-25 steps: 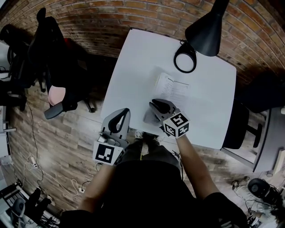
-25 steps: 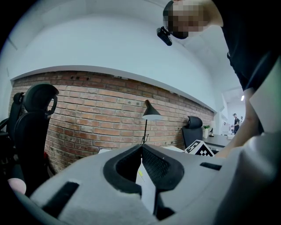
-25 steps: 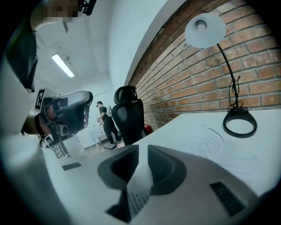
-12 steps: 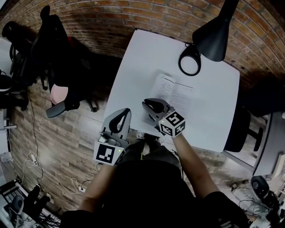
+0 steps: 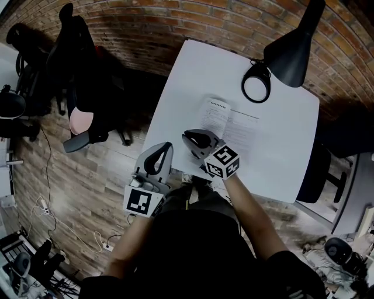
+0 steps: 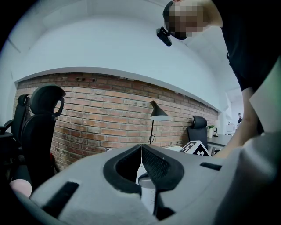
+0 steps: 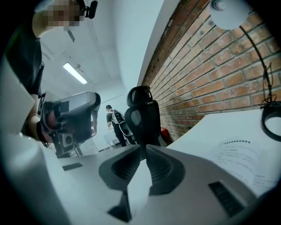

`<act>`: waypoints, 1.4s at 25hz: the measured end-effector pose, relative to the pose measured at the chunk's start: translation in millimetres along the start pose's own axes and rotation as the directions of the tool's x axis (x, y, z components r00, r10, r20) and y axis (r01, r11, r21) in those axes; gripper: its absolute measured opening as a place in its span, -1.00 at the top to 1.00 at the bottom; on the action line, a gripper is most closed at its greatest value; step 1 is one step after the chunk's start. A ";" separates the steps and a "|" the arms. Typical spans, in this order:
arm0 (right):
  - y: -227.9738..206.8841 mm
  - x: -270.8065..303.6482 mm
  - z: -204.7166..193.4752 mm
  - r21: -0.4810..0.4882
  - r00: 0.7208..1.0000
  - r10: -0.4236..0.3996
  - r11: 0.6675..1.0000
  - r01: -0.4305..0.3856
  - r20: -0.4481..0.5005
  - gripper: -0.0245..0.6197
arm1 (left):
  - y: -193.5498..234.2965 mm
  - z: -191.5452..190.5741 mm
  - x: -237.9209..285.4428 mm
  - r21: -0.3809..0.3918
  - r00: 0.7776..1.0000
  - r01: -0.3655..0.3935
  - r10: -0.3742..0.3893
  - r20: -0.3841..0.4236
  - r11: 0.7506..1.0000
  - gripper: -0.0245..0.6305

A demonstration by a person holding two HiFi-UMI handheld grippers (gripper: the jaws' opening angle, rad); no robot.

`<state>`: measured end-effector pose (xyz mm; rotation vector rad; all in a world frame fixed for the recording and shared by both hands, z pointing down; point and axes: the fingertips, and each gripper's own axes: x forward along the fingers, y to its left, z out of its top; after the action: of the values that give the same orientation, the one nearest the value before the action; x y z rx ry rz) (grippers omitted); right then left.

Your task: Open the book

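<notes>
The book (image 5: 231,122) lies open on the white table (image 5: 187,76) with its printed pages up; the left page curls slightly. My right gripper (image 5: 188,138) hovers over the table just left of and nearer than the book, pointing toward the table's left edge. Its jaws are closing, only a narrow gap remains at the tips, and nothing is between them. In the right gripper view (image 7: 143,147) the printed page (image 7: 240,156) lies off to the right. My left gripper (image 5: 162,146) hangs over the floor beside the table's near-left edge, shut and empty, its tips meeting in the left gripper view (image 6: 141,147).
A black desk lamp (image 5: 289,44) leans over the table's far right, its round base (image 5: 257,87) just beyond the book. A black office chair (image 5: 70,64) stands on the wooden floor to the left. Behind the table is a brick wall (image 5: 175,17).
My right gripper has slid left from the book's near edge toward the table's left side, and its jaws have narrowed. The left gripper has hardly moved.
</notes>
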<state>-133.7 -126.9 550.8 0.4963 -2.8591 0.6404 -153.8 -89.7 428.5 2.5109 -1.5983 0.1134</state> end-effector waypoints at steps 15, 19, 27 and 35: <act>4.4 61.2 -27.4 0.036 0.995 0.047 0.998 -0.044 -0.091 0.77 | 26.1 -5.7 -6.9 -0.007 1.000 -0.004 0.004 -0.014 1.000 0.85; 8.5 57.9 -17.1 0.058 0.998 0.028 0.998 -0.025 -0.053 0.80 | 26.4 -4.9 -7.1 -0.009 1.000 0.007 -0.007 -0.002 1.000 0.85; 2.9 22.8 -17.6 0.053 0.996 -0.060 0.997 0.063 -0.061 0.83 | 14.3 1.6 3.0 -0.012 0.997 0.065 -0.064 0.034 0.998 0.85; -7.1 -13.5 -19.2 0.089 0.987 -0.152 0.984 0.155 -0.044 0.85 | -7.5 20.9 12.2 0.037 0.980 0.138 -0.142 0.142 0.990 0.85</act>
<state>-116.8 -120.7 567.5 0.7035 -2.7324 0.7470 -142.3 -101.1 409.0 2.6981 -1.4711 -0.0660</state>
